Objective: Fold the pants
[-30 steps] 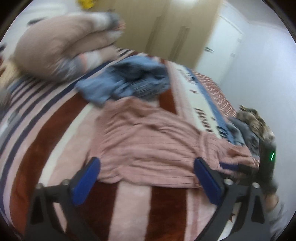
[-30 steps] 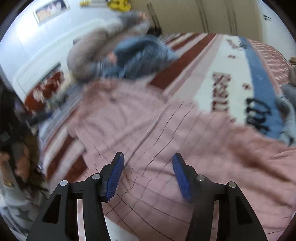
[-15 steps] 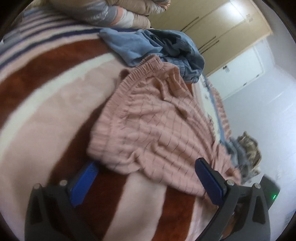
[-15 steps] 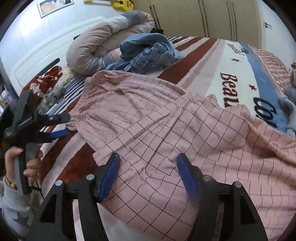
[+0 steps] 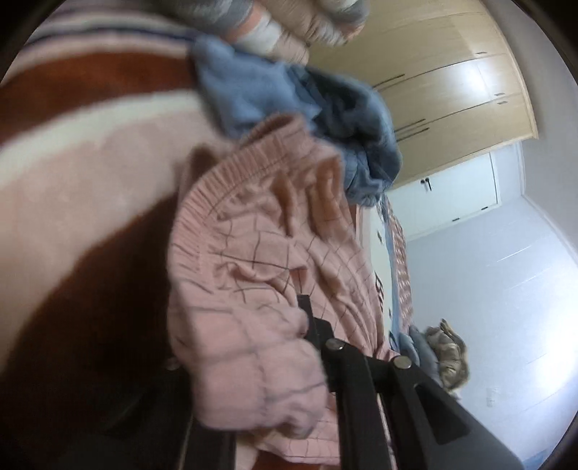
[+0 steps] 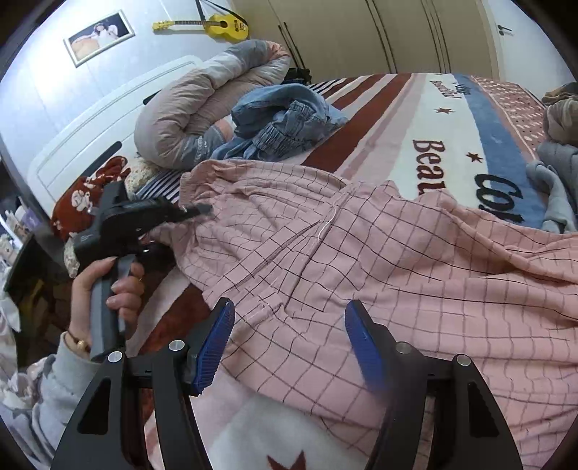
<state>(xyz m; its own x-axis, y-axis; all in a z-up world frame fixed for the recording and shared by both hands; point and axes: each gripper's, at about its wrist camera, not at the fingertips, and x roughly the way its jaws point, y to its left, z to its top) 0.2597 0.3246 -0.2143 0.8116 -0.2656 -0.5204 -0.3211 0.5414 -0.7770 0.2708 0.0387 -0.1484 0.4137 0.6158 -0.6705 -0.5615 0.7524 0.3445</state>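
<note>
Pants (image 6: 361, 253): pink, dark grid lines, spread wide across the striped blanket (image 6: 379, 119) on the bed, waistband toward the headboard side.

Left gripper (image 6: 197, 209): clamped tight on the gathered waistband edge, pink cloth bunched over and around the black fingers (image 5: 307, 314) in the left wrist view, blue pads hidden by the fabric. Held by a hand (image 6: 108, 282) wrapped round the grey handle, grey sleeve (image 6: 54, 390) below it.

Right gripper (image 6: 289, 343): parted about halfway, blue pads (image 6: 215, 347) low over the near part of the pants, cloth lying between and under them, not pinched; whether the tips touch the fabric, cannot tell.

Further out: crumpled blue jeans (image 6: 285, 119) just beyond the waistband, touching or overlapping its far edge. Rolled grey-and-beige duvet (image 6: 202, 105) behind the jeans, against the white headboard (image 6: 90, 137). Yellow guitar (image 6: 216, 25) and a framed picture (image 6: 99, 36) on the wall above. Grey clothing (image 6: 556, 173) heaped at the bed's far right edge. Wooden wardrobe doors (image 5: 451, 105) and a white door (image 5: 444, 202) beyond the bed.
</note>
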